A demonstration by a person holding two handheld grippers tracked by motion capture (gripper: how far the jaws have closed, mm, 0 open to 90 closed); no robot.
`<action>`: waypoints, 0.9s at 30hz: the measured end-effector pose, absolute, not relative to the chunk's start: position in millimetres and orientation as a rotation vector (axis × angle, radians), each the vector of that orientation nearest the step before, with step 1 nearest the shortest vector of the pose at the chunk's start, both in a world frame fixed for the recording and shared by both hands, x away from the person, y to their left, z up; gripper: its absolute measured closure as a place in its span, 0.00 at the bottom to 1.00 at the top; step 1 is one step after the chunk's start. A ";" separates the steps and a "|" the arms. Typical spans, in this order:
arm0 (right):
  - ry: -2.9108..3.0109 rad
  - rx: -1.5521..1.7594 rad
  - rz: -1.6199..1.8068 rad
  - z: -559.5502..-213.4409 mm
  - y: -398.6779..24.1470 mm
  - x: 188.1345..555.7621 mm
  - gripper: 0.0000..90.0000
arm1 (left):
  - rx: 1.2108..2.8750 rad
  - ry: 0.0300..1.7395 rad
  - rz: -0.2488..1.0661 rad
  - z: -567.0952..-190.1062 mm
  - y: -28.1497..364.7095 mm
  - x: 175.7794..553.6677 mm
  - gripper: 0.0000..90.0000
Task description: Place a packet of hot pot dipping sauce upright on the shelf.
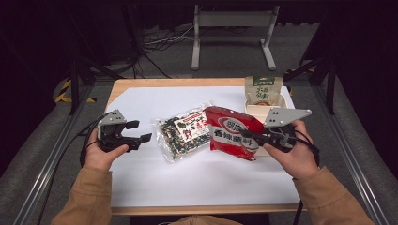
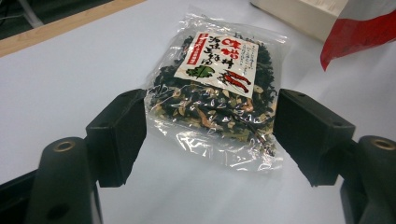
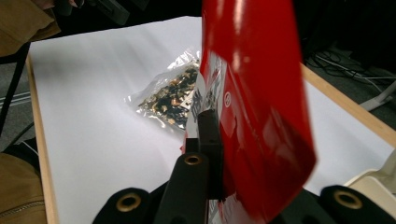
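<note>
White table [image 1: 155, 183] | packets: three | left tool [image 1: 139, 131] apart | right tool [image 1: 251, 136] clamps red packet [image 1: 232, 132]

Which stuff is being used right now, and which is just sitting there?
In use: red packet, pinched in the right gripper.

Just sitting: clear packet flat on the sheet, in front of the open left gripper; green pouch standing in the box.

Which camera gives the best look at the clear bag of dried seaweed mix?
The left gripper view: the clear bag lies whole with a readable label. The high view shows it small, beside the red packet. In the right gripper view that packet hides part of it.
</note>
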State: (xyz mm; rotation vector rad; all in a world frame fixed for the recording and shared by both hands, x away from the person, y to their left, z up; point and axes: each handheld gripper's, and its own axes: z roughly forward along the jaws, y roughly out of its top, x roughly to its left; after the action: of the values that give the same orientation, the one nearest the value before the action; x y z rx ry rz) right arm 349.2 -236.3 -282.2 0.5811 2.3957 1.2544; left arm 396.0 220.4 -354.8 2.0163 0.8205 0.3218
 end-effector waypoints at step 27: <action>2.328 0.488 1.242 -251.9 -265.1 375.5 1.00 | 2.018 0.832 0.317 -356.1 222.4 397.7 0.29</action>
State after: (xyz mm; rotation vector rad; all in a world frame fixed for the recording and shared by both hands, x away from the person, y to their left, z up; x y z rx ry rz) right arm 375.5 -265.1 -251.9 0.4883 2.3285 1.2416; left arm 397.7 222.4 -356.1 2.0176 0.8321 0.3167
